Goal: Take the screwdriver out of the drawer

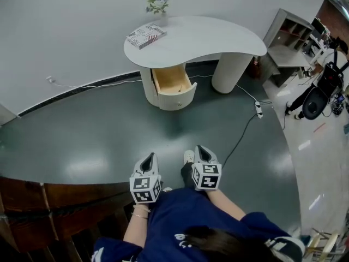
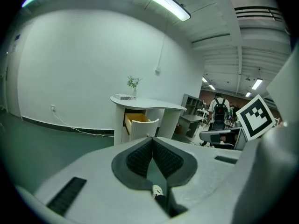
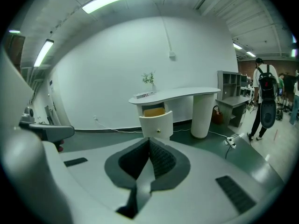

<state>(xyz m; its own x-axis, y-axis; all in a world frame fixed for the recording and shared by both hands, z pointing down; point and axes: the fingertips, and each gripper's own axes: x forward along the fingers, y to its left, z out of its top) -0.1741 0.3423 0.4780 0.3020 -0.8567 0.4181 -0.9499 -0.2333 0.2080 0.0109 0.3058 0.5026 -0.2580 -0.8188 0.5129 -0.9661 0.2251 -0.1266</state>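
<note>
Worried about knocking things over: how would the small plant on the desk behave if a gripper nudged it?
The plant looks slim and top-heavy, thin sprigs above a narrow base, so it would probably tip rather than slide. It seems small, so likely light. Standing at the back edge of the desk, it might fall against the wall.

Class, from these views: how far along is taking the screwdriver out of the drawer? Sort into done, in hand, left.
Done: the drawer under the desk stands open. In hand: nothing; the left gripper and right gripper are shut and empty, far from it. Left: reach the drawer, find the screwdriver, not visible from here, and lift it out.
</note>
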